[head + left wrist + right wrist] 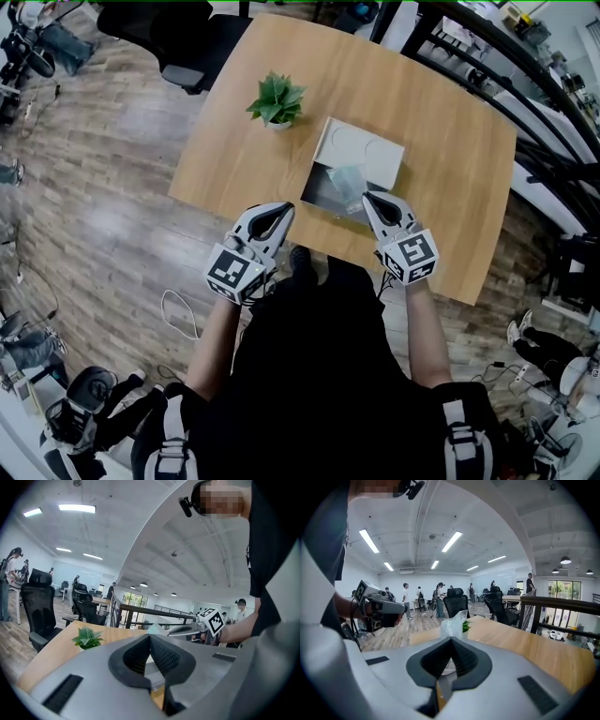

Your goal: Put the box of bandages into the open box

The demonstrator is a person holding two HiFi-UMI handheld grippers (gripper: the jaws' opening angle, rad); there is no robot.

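Observation:
An open box (322,193) with a grey inside and a white lid (361,150) folded back lies on the wooden table (431,122). A clear plastic bag (349,180) sticks up out of it, and the same bag (452,623) shows just ahead in the right gripper view. I cannot make out a box of bandages in any view. My left gripper (286,209) is shut and empty at the table's near edge, left of the box. My right gripper (369,198) is shut and empty, its tip over the box's near right corner.
A small potted plant (277,101) stands on the table behind the box's left side. A black office chair (187,47) sits at the far left corner. A dark railing (506,84) runs along the right. A white cable (178,314) lies on the floor.

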